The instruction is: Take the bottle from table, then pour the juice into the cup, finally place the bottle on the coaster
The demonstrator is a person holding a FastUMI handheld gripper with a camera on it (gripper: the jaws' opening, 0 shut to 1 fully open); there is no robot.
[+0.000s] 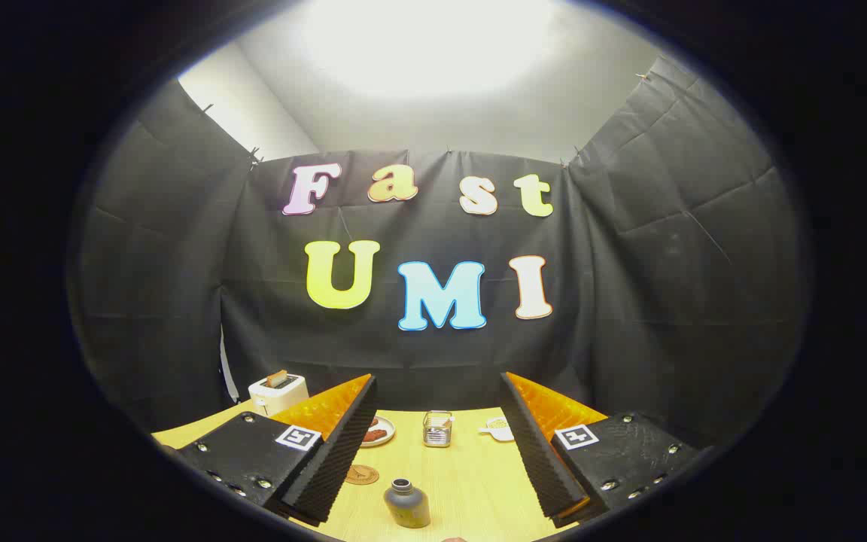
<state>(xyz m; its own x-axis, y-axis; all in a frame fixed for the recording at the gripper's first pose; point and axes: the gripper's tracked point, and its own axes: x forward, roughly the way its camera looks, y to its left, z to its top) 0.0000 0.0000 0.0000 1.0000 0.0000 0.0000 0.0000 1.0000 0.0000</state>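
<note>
Bottle [406, 503] standing upright on table [471, 482] at 12 o'clock from gripper [437, 444] — sitting low between fingers, slightly toward left one. Fingers spreading wide, gripping nothing. Cup [437, 429] waiting beyond; coaster [362, 474] at 11 o'clock, just beside left finger.

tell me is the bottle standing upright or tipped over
Upright. The bottle stands on its base on the table, neck pointing up, between the open claw fingers, which do not touch it.
</note>
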